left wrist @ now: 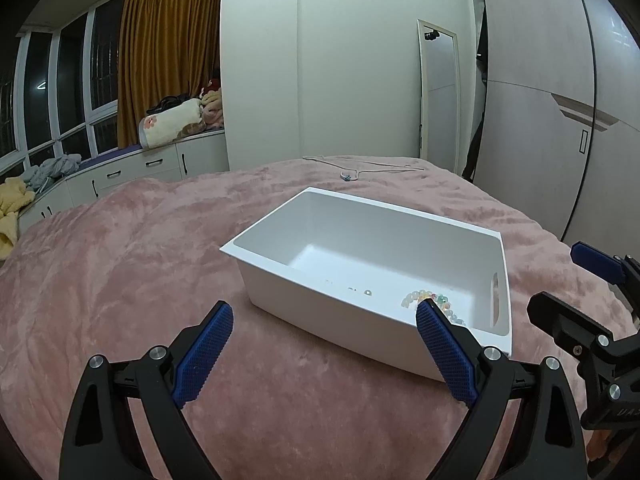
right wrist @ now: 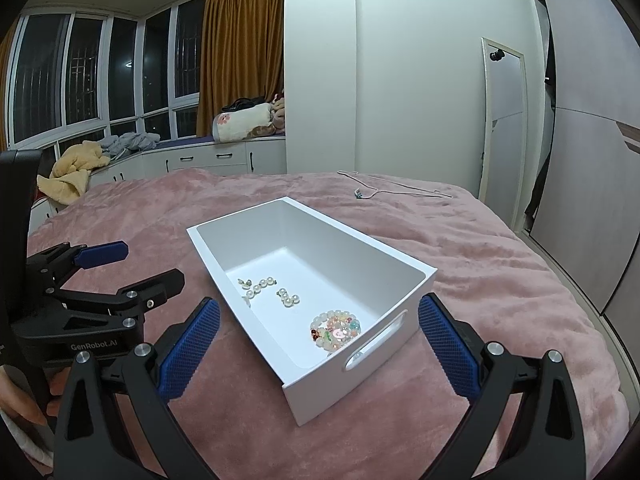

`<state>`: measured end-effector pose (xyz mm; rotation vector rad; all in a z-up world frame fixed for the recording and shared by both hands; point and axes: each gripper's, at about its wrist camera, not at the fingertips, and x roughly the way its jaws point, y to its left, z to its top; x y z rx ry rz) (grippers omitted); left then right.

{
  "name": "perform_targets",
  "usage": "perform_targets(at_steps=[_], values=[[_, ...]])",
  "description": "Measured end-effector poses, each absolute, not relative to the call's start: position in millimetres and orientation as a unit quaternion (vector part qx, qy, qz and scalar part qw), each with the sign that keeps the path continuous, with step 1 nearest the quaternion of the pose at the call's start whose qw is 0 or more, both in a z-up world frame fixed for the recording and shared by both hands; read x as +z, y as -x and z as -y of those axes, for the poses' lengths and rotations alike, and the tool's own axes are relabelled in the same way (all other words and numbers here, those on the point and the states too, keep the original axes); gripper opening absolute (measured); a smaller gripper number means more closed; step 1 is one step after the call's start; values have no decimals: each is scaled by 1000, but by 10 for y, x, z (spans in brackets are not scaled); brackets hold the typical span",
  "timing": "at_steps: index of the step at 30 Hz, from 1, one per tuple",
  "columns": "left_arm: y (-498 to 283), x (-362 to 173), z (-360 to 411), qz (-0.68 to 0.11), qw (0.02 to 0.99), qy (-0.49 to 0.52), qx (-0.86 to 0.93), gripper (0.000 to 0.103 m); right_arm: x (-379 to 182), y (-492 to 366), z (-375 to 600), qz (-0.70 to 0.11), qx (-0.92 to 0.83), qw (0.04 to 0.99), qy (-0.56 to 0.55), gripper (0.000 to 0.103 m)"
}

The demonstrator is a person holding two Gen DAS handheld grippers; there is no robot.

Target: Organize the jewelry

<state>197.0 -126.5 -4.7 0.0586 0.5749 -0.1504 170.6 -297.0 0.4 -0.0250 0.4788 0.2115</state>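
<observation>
A white box (right wrist: 400,264) (left wrist: 280,272) stands on the pink bedspread. Inside lie a coiled bead bracelet (right wrist: 336,328) (left wrist: 420,296) near the handle end and pearl earrings (right wrist: 260,286) (right wrist: 289,298) on the floor. A thin necklace (right wrist: 384,190) (left wrist: 356,168) lies on the bed beyond the box. My left gripper (left wrist: 324,344) is open and empty, near the box's near left side; it also shows in the right wrist view (right wrist: 132,264). My right gripper (right wrist: 318,344) is open and empty, straddling the box's handle end; it also shows in the left wrist view (left wrist: 572,276).
The pink bedspread (right wrist: 500,280) covers the whole bed. White cabinets with piled clothes and blankets (right wrist: 240,120) run under the windows at back left. A mirror (right wrist: 504,120) leans on the wall and a wardrobe (right wrist: 592,140) stands at right.
</observation>
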Motion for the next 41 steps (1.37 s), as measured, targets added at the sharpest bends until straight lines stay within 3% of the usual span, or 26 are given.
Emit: perform_targets(at_steps=[41], values=[[-1985, -37, 1325, -279, 956, -32, -85, 95, -60, -1737, 2951, -249, 104, 963, 15, 98]])
